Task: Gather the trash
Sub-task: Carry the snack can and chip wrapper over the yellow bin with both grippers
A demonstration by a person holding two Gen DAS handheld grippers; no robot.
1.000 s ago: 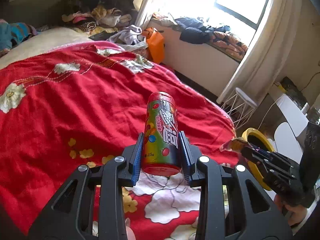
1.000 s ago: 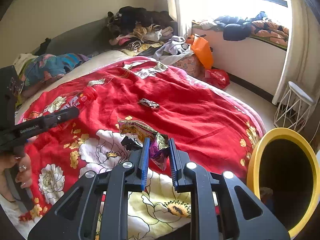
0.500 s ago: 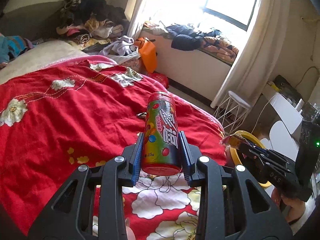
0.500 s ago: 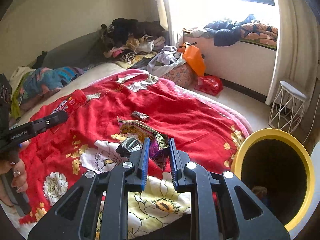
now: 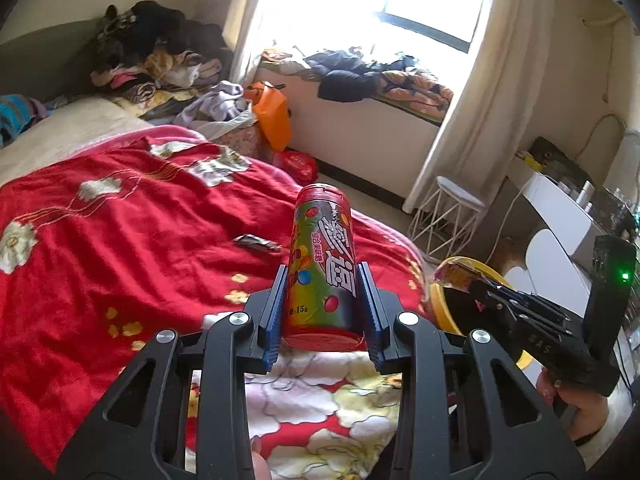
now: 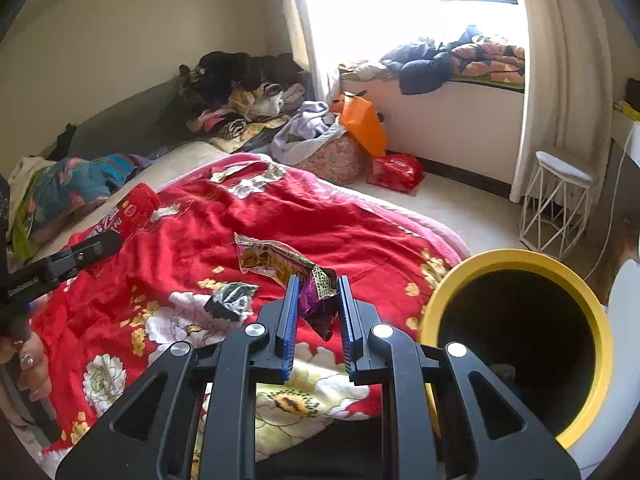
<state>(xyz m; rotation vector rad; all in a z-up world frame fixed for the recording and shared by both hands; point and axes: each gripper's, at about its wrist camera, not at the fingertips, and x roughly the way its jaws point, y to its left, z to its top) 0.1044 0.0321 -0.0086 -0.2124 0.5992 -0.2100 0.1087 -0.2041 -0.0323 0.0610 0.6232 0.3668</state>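
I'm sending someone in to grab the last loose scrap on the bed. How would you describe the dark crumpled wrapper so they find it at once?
Start at the red floral blanket covering the bed. Near its foot end, on a white flower, lies the dark wrapper. It is black and silvery, crumpled, lying loose, unlike the orange-and-purple snack wrapper clamped in the right gripper beside it.

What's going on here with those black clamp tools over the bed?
A person is collecting trash from the red flowered blanket. The left gripper clamps a red candy tube; the right gripper pinches a crinkled foil snack wrapper beside the yellow-rimmed bin. One dark wrapper lies on the blanket.
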